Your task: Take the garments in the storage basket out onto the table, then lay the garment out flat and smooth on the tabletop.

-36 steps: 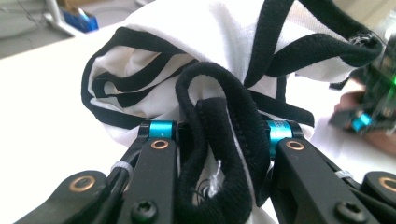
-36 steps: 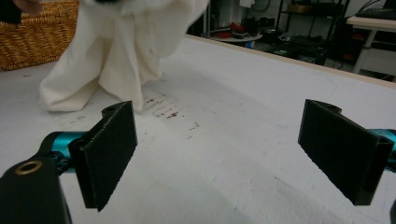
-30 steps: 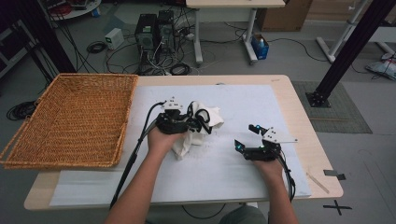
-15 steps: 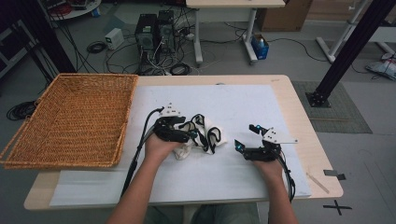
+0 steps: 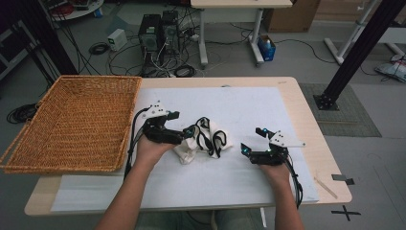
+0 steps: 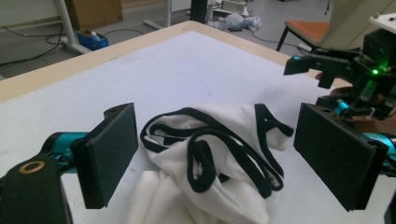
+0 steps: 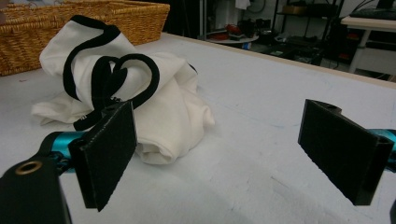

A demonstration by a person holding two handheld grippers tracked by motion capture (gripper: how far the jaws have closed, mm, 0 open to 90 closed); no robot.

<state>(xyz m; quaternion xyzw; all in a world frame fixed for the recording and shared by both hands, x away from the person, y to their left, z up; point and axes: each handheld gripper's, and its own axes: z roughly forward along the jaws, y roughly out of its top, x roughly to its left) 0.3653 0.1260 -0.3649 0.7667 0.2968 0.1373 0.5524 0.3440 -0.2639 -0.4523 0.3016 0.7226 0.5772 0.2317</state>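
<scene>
A crumpled white garment with black trim (image 5: 207,139) lies in the middle of the white sheet (image 5: 253,103) on the table. My left gripper (image 5: 187,131) points right at the garment's left edge. In the left gripper view its jaws (image 6: 215,114) have just been opening and stand wide apart, the garment (image 6: 224,200) lying loose between and beyond them, untouched by the pads. My right gripper (image 5: 252,140) rests to the right of the garment, a short gap away. In its own view the right gripper (image 7: 219,112) is open with nothing between the jaws, and the garment (image 7: 173,107) lies ahead to the left.
A large wicker basket (image 5: 72,124) sits at the table's left end and also shows as the basket (image 7: 93,18) behind the garment. The other gripper (image 6: 345,70) shows far right in the left gripper view. Computer towers and cables lie on the floor beyond the table.
The left jaws have opened and let go of the garment, and the left hand has drawn back to the left. The garment now lies loose on the sheet. The right hand has not moved.
</scene>
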